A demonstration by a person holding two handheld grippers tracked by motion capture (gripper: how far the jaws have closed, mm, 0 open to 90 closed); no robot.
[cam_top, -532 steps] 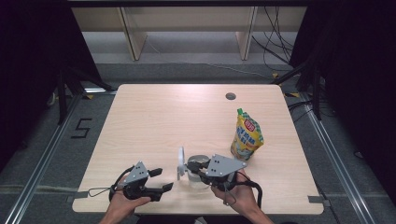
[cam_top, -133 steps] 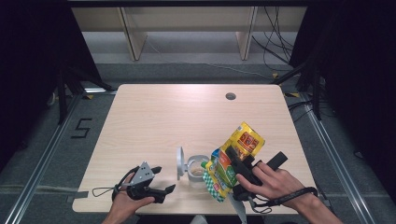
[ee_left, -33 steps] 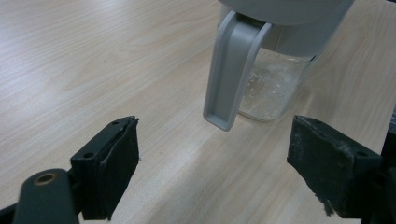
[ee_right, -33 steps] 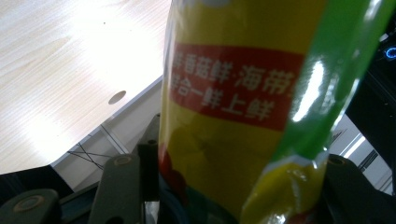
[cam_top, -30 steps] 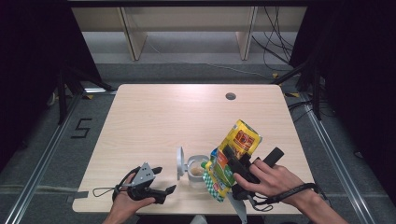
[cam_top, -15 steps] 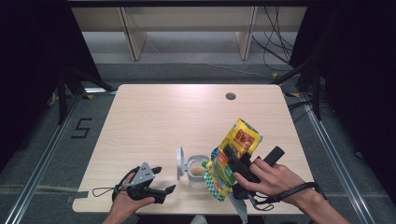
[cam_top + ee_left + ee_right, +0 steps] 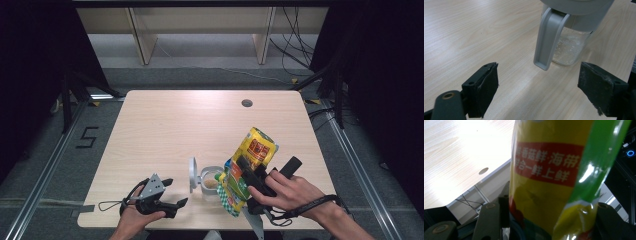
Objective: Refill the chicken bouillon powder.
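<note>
Here we rest the left gripper (image 7: 170,192) on the tabletop's near edge, jaws apart and empty. Just right, the clear glass jar (image 7: 210,182) with its grey flip lid stands open. Our right gripper (image 7: 239,165) clamps the tilted yellow-and-green foil pouch (image 7: 246,170) above it; poor aim could scatter contents.

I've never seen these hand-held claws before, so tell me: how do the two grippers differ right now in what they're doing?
The right gripper is clamped on a yellow-green pouch, tipped mouth-down over a clear jar; the left gripper holds nothing. The right one's jaws press the pouch's sides, while the left one's stand wide apart, facing the jar's grey flip lid. The right is raised and tilted; the left sits low by the table. Both have two black jaws and are hand-held.
</note>
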